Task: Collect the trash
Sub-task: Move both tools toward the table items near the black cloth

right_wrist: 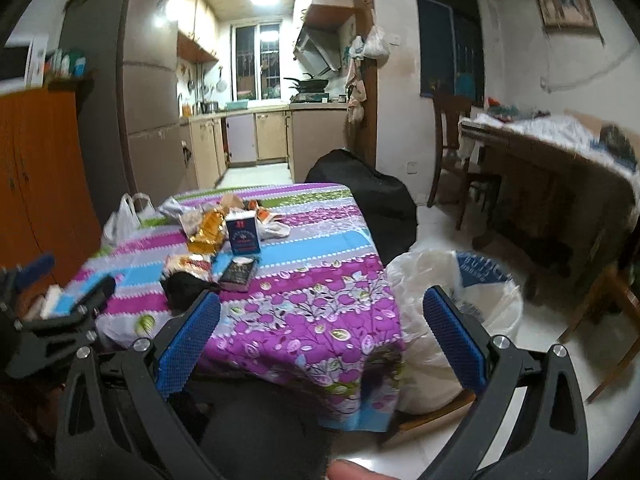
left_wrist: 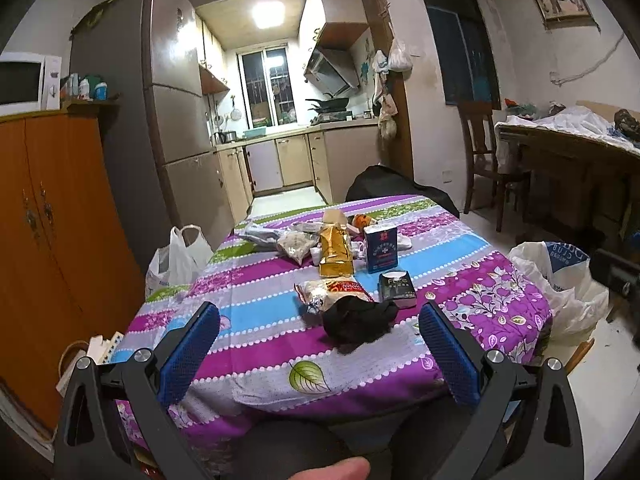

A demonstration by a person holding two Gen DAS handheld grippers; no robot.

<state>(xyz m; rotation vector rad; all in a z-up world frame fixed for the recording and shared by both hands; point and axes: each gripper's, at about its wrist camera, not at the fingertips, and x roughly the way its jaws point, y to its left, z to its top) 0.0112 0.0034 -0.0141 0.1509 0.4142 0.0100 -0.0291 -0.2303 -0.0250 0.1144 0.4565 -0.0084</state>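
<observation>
Trash lies in a heap on the table with the striped floral cloth (left_wrist: 260, 320). Nearest me is a black crumpled piece (left_wrist: 358, 320), touching a red-and-white snack wrapper (left_wrist: 332, 290). Beside them is a small dark box (left_wrist: 396, 290), and behind stand a blue box (left_wrist: 380, 248) and a gold bag (left_wrist: 335, 250). My left gripper (left_wrist: 320, 312) is open, short of the black piece, holding nothing. My right gripper (right_wrist: 322, 296) is open and holds nothing, over the table's right corner (right_wrist: 320, 320) and next to a white bag-lined bin (right_wrist: 460, 300). The left gripper (right_wrist: 70, 276) shows at that view's left edge.
A white plastic bag (left_wrist: 180, 256) stands at the table's left side, by an orange cabinet (left_wrist: 52, 220). A black bag (right_wrist: 360, 192) sits beyond the table's far end. A wooden chair (left_wrist: 484, 160) and a cluttered sideboard (left_wrist: 568, 152) are at the right. The kitchen opens behind.
</observation>
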